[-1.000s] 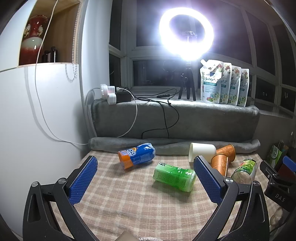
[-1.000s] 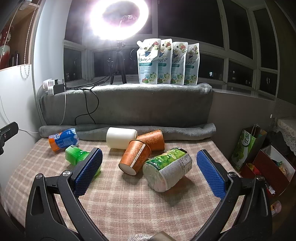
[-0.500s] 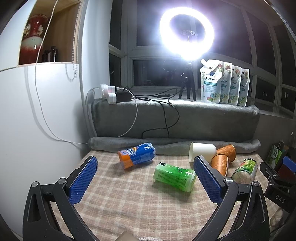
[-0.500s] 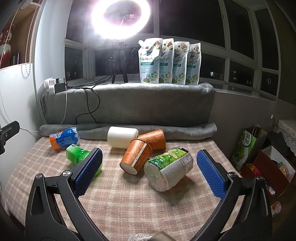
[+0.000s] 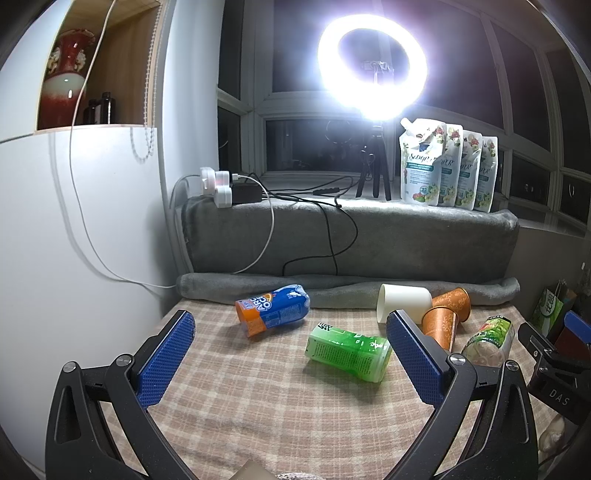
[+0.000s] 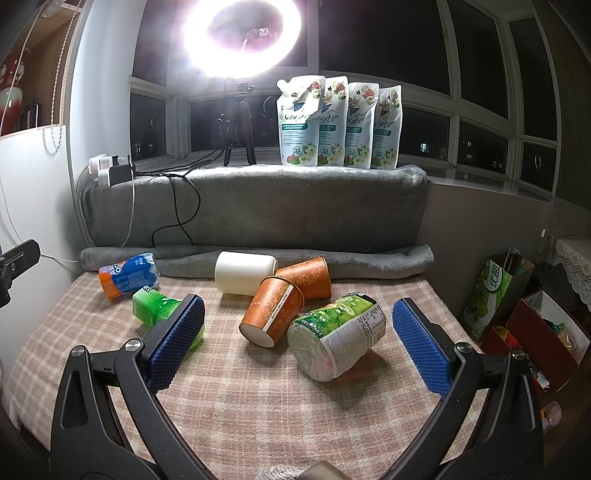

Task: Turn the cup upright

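Several cups lie on their sides on the checked cloth. In the right wrist view a green-and-white printed cup lies nearest, between the jaws of my open right gripper. Behind it lie two orange patterned cups, a white cup, a green cup and a blue-orange cup. My left gripper is open and empty, with the green cup ahead of it and the blue-orange cup beyond.
A grey rolled blanket and padded ledge bound the far side. Detergent pouches, a ring light and cables stand on the sill. A white cabinet is on the left; boxes and bags lie past the right edge.
The right gripper has crept slightly forward toward the cups. The left gripper and all cups have stayed put.
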